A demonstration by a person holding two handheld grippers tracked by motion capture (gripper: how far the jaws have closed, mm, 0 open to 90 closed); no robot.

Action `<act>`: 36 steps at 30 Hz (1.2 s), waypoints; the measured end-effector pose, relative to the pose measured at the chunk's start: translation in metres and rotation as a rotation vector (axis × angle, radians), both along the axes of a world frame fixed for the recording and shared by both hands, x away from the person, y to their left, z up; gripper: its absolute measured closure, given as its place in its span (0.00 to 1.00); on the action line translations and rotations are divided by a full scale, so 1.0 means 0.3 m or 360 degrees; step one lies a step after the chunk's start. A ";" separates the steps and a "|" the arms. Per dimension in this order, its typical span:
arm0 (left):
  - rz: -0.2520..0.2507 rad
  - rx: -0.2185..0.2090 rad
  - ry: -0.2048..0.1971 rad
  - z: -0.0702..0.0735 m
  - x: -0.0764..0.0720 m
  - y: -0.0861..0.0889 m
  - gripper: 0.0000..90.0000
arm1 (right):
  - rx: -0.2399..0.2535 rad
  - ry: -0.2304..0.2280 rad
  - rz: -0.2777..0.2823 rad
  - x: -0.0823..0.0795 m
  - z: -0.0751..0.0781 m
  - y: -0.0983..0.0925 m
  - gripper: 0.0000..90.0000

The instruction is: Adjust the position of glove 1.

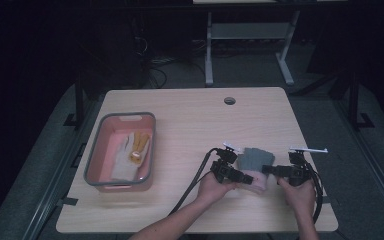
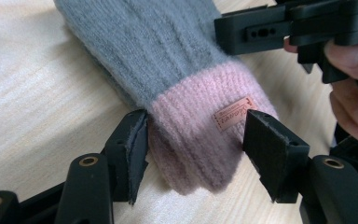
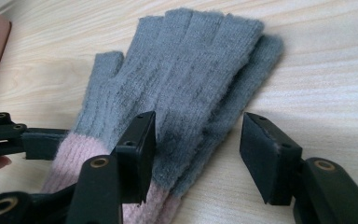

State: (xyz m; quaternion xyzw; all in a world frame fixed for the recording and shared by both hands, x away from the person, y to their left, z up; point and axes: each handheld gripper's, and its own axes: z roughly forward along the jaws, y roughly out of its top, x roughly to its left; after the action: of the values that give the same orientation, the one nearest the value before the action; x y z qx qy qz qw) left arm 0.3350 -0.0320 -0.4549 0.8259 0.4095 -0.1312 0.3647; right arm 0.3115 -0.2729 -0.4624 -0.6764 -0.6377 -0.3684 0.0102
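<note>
Pale wooden worktop (image 1: pixel 190 125) carries grey-and-pink gloves (image 1: pixel 254 162) near right. Left claw (image 2: pixel 193 149) straddles the pink cuff, spread; right claw (image 3: pixel 198 154) spread over the grey part. Closing could pinch one glove only.

Glove (image 1: pixel 254 165) lies on the table (image 1: pixel 190 120), right of the tub (image 1: pixel 96 150).

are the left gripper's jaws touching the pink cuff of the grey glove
Touching, on one side. In the left gripper view, the left gripper straddles the glove at its pink cuff: one pad presses the cuff's edge, while the other stands just clear of it.
</note>
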 end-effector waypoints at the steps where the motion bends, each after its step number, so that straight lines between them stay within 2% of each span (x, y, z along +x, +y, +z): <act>1: 0.0011 -0.0001 0.0005 -0.002 0.000 -0.002 0.45 | -0.0001 -0.0003 0.0000 0.001 -0.001 -0.001 0.50; 4: 0.0016 0.0015 0.0009 -0.006 0.002 -0.004 0.47 | 0.0019 -0.0009 -0.0011 0.004 -0.004 -0.003 0.52; 8: 0.0015 0.0016 0.0046 -0.013 0.014 0.003 0.47 | 0.0048 -0.0004 -0.0020 0.009 -0.008 0.004 0.54; 12: 0.0020 0.0031 0.0040 -0.014 0.013 0.003 0.45 | 0.0046 0.0000 -0.0026 0.004 -0.010 0.005 0.59; 14: -0.0007 0.0043 0.0041 -0.014 0.014 0.004 0.46 | 0.0043 -0.0015 -0.0029 0.002 -0.013 0.008 0.61; 19: -0.0015 0.0047 0.0035 -0.015 0.014 0.005 0.50 | 0.0041 -0.0018 -0.0029 0.000 -0.015 0.022 0.66; 25: -0.0026 0.0042 0.0043 -0.017 0.017 0.005 0.54 | 0.0152 0.0002 -0.0040 0.001 -0.031 0.021 0.73; 29: -0.0016 0.0007 0.0072 -0.022 0.024 0.007 0.56 | 0.0185 0.0019 -0.0045 0.004 -0.036 0.019 0.77; 36: 0.0032 -0.0095 0.0192 -0.038 0.049 0.021 0.59 | 0.0218 0.0011 -0.0045 0.004 -0.042 0.017 0.83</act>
State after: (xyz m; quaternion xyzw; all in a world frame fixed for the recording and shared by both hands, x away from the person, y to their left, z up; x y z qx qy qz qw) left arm 0.3499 -0.0257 -0.4664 0.8011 0.4350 -0.1892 0.3649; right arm 0.3128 -0.2678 -0.4751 -0.6844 -0.6013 -0.4089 0.0534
